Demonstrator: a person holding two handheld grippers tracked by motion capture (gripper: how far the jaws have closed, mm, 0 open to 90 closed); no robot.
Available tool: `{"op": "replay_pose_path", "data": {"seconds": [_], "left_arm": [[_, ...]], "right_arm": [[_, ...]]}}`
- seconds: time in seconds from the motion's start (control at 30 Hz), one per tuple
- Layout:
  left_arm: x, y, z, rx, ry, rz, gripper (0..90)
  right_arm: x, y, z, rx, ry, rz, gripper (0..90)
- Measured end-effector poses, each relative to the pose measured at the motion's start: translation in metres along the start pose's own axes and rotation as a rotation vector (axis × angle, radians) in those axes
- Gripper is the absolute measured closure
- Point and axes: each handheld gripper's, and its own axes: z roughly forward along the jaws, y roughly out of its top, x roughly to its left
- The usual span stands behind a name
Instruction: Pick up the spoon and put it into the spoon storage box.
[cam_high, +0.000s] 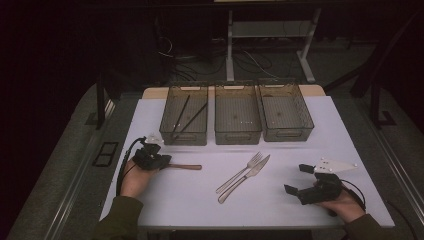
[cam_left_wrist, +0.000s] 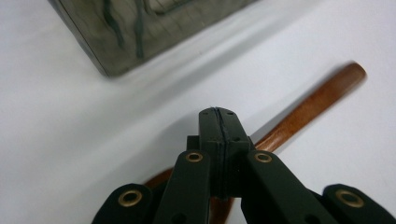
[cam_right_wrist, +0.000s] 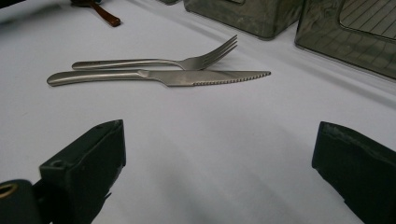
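Left tongs (cam_left_wrist: 219, 116) are sitting pressed together over the wooden spoon handle (cam_left_wrist: 308, 109) at left-centre of the desk (cam_high: 280, 200), grip on it unclear, right tongs (cam_high: 300, 180) are gaping wide at lower right; spoon looks light, stiff, smooth, best pinched mid-handle.

Surface: white-topped table (cam_high: 300, 205) | Far edge: three mesh bins (cam_high: 236, 114) in a row | Centre: fork (cam_high: 241, 172) and knife (cam_high: 245, 178) side by side | Left: brown wooden utensil (cam_high: 186, 166)

dim lab: desk frame (cam_high: 270, 30), floor cables (cam_high: 200, 62), covered test table (cam_high: 200, 200)
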Motion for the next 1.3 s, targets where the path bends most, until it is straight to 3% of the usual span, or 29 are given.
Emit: {"op": "replay_pose_path", "data": {"seconds": [0.17, 0.27, 0.47, 0.57, 0.9, 1.3], "left_arm": [[-0.002, -0.006, -0.004, 0.006, -0.009, -0.005, 88.9], [0.0, -0.005, -0.006, -0.022, -0.014, -0.014, 88.6], [0.006, -0.009, -0.025, -0.13, -0.082, -0.073, 70.7], [0.01, -0.015, -0.031, -0.147, -0.091, -0.093, 62.4], [0.019, -0.039, -0.039, -0.166, -0.065, -0.133, 44.0], [0.023, -0.047, -0.033, -0.108, -0.066, -0.127, 41.1]], "right_arm": [[0.0, 0.0, 0.0, 0.0, 0.001, -0.002, 2.3], [0.0, 0.0, 0.0, 0.0, 0.001, -0.002, 2.3], [0.0, 0.0, 0.0, 0.002, 0.0, -0.001, 2.3], [0.0, 0.0, 0.0, 0.001, 0.002, -0.004, 2.3], [0.0, 0.0, 0.0, 0.002, 0.001, -0.004, 2.3], [0.0, -0.001, 0.001, 0.006, 0.0, -0.003, 2.3]]}}
